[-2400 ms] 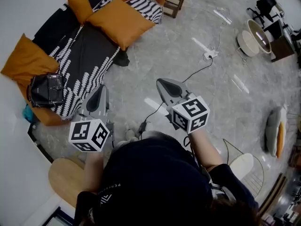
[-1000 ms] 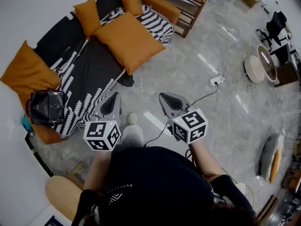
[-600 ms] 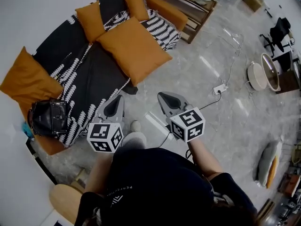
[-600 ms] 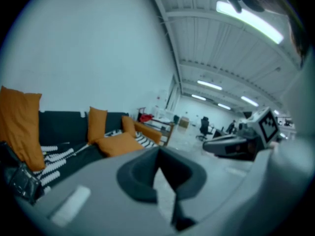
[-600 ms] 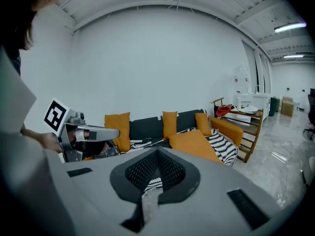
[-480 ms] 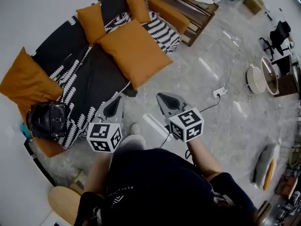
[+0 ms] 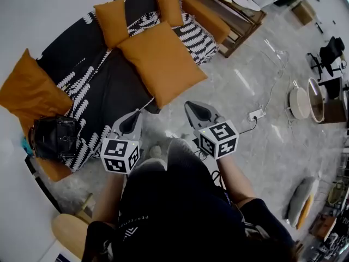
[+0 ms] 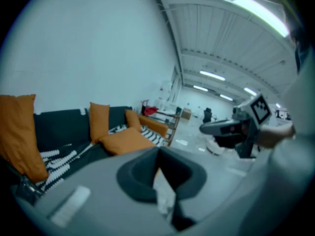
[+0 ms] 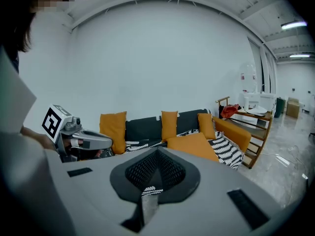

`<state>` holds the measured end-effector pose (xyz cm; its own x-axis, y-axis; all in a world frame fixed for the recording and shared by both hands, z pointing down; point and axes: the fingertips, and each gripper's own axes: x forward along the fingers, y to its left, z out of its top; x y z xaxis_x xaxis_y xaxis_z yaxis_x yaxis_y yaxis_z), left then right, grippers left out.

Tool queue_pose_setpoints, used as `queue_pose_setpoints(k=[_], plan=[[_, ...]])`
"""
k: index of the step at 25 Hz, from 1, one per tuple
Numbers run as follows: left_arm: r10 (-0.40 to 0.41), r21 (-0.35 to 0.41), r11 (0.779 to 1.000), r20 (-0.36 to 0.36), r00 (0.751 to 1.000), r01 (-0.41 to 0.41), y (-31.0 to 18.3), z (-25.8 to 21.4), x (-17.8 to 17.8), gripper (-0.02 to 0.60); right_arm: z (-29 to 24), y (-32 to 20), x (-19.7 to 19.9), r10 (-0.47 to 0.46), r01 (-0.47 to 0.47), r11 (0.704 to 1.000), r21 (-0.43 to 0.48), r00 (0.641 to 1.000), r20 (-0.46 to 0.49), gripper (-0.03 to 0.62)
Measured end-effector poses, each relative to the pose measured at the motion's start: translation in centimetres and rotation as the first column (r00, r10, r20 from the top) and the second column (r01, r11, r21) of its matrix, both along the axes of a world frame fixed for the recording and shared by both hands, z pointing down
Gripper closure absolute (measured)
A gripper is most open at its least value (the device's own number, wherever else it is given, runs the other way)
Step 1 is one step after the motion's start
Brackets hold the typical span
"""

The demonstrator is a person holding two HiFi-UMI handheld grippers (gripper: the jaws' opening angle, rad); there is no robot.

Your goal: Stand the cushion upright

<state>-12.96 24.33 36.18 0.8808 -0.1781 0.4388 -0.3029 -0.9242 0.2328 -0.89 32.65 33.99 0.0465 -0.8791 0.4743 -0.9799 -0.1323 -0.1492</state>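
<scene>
Left tongs (image 7: 132, 124) and right tongs (image 7: 197, 111) closed, empty, orange cushion (image 7: 161, 61) flat on sofa (image 7: 106, 89), grey marble floor (image 7: 248, 89)

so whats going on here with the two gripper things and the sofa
A person holds a gripper in each hand, facing a dark sofa. The left gripper and right gripper both have their jaws shut with nothing between them, and neither touches anything. The big orange cushion lies flat on the seat near the front edge, not yet stood up. Smaller orange cushions lean upright against the backrest, and a black handbag sits at one end.
</scene>
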Motion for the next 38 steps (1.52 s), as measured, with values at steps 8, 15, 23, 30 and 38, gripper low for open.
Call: queue_pose_setpoints(k=[8,15,23,30,38], plan=[[-0.109,-0.003,0.994,0.034,0.993,0.109,-4.0,2.3,4.6,0.574,2.9,-4.5,7.5,-0.036,0.037,0.999,-0.007,0.999,0.024,0.598],[-0.196,-0.031,0.98,0.015,0.98,0.196,-7.9,4.3,12.6,0.572,5.5,-9.7,15.3,-0.143,0.144,0.989,-0.034,0.989,0.028,0.597],[-0.248,-0.066,0.965,0.089,0.965,0.255,-11.1,7.9,19.5,0.571,9.0,-13.8,22.3,-0.2,0.204,0.975,-0.084,0.979,0.044,0.597],[-0.33,-0.097,0.931,0.18,0.927,0.351,-14.5,11.8,22.2,0.566,12.4,-16.8,27.7,-0.244,0.251,0.958,-0.14,0.968,0.064,0.597],[-0.398,-0.118,0.889,0.274,0.875,0.442,-16.9,15.9,23.2,0.498,18.6,-19.6,30.7,-0.284,0.311,0.925,-0.22,0.948,0.145,0.549]])
